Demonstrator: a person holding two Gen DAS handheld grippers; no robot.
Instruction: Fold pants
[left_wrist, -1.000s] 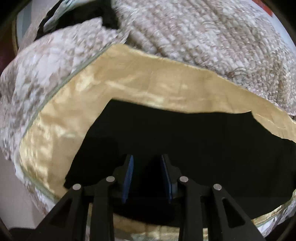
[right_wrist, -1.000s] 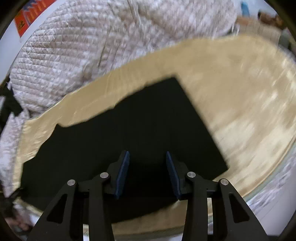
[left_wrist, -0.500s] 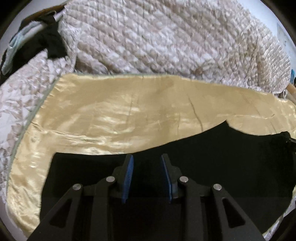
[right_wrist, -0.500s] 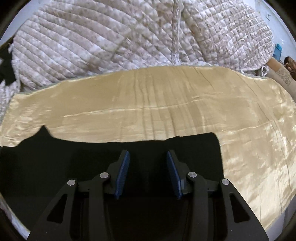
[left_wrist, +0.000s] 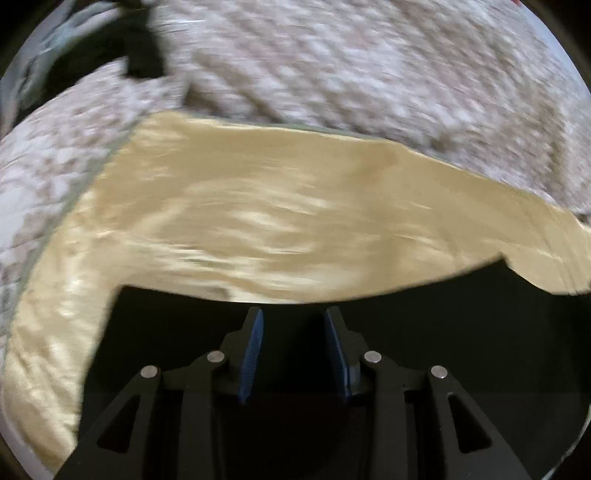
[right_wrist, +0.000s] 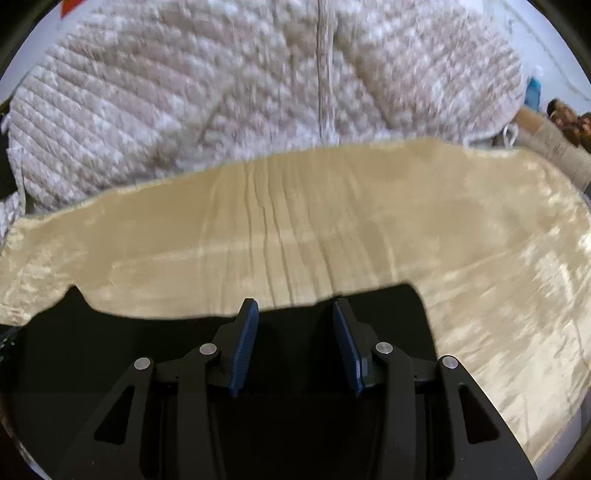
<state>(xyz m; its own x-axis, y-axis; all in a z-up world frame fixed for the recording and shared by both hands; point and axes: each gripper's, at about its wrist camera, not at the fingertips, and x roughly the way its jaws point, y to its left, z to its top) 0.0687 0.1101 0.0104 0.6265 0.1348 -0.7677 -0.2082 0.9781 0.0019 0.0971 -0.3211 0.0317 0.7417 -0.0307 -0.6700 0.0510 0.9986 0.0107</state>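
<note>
Black pants (left_wrist: 443, 332) lie flat on a shiny gold sheet (left_wrist: 277, 206). In the left wrist view they fill the lower frame, with a corner at the left. My left gripper (left_wrist: 293, 314) is open and empty, hovering over the pants near their far edge. In the right wrist view the pants (right_wrist: 110, 350) spread across the lower frame, with their right end beyond the right finger. My right gripper (right_wrist: 295, 306) is open and empty over the far edge of the pants.
A quilted white and beige blanket (right_wrist: 258, 92) is bunched behind the gold sheet (right_wrist: 332, 221). It also shows in the left wrist view (left_wrist: 369, 66). A dark cloth (left_wrist: 140, 55) lies at the far left there. The sheet's right side drops off at the bed edge.
Both cameras have shifted over the pants. The left view has swung right and is blurred. The right view has pulled back slightly. Both grippers stay open and empty.
</note>
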